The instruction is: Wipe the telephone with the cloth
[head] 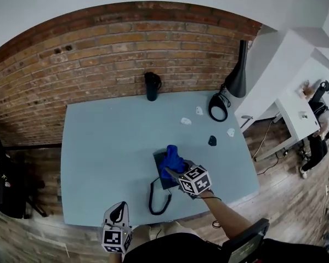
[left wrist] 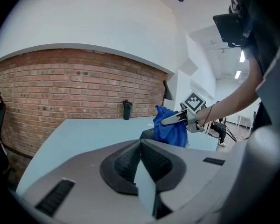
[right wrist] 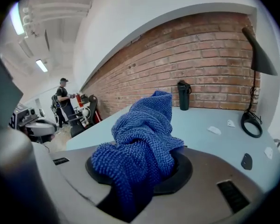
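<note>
Right gripper (head: 170,172) grips the blue cloth (head: 173,156) over the telephone (head: 160,170), near the table's (head: 98,147) front edge.
My left gripper (head: 117,212) is closed and empty; I'd press gently, sweeping evenly.

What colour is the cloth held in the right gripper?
Blue: the cloth shows best in the right gripper view.

Blue cloth (right wrist: 140,143) over a black phone (head: 163,181) on a pale tabletop (head: 109,141).
The cloth is bright blue with a nubbly weave. The phone's coiled cord (head: 158,199) is black. The tabletop is light blue-grey, flecked with white scraps (head: 186,121). The wall (head: 98,53) is red-brown brick with pale mortar. The bottle (head: 152,86) and lamp (head: 238,70) are black. The left tongs (head: 119,208) and right tongs (head: 170,172) are grey, marked with black-and-white squares.
</note>
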{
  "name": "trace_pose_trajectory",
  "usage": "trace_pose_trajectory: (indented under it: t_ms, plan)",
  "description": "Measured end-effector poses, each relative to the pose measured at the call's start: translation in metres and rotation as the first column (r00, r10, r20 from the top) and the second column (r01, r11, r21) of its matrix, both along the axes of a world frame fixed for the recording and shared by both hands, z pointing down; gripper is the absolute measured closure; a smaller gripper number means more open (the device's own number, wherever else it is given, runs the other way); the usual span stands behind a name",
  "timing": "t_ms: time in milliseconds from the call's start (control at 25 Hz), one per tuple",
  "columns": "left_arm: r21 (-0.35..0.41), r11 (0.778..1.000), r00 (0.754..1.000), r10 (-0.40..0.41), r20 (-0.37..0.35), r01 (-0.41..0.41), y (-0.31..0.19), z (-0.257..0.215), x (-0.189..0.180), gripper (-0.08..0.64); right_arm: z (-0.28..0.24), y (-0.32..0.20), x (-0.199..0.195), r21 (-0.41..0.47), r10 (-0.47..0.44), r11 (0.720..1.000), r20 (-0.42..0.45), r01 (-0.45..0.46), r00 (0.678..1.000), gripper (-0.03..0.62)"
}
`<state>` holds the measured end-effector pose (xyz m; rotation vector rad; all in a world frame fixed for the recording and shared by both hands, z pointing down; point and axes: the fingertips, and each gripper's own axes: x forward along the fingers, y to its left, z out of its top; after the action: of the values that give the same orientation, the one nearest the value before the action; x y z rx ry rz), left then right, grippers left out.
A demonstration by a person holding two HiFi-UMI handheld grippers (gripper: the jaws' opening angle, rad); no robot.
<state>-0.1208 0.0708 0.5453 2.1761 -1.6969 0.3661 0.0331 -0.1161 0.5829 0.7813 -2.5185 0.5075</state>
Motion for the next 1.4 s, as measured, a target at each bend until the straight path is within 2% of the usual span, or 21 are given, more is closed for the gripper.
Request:
trace_pose_trajectory:
  t_ms: [240,640,1080,1240,1400]
  plan:
    - [-0.025,0.998,0.998,-0.061,0.006,0.061,0.026,0.007,-0.022,0.538,0.014,-0.042,-0.033,0.050,-0.040,0.998,-0.083,0.044,0.996,0.419]
    - [-0.067,0.993,0.996,-0.094,0.007,0.094,0.045,0.019,-0.040,0.538,0.059,-0.060,-0.052,0.027,0.027,0.999,-0.171,-0.023,0.985,0.420]
    - [-0.096,0.994,0.999,-0.048,0.010,0.049,0.037,0.029,-0.024,0.538,0.066,-0.061,-0.046,0.011,0.086,0.996,-0.118,-0.086,0.989,0.420]
    - [-0.102,0.994,0.999,-0.031,0.019,0.032,0.031,0.032,-0.025,0.538,0.066,-0.060,-0.043,0.023,0.101,0.995,-0.111,-0.099,0.989,0.420]
    - [-0.102,0.994,0.999,-0.032,0.012,0.033,0.021,0.033,-0.030,0.538,0.068,-0.061,-0.045,-0.003,0.109,0.994,-0.118,-0.110,0.987,0.420]
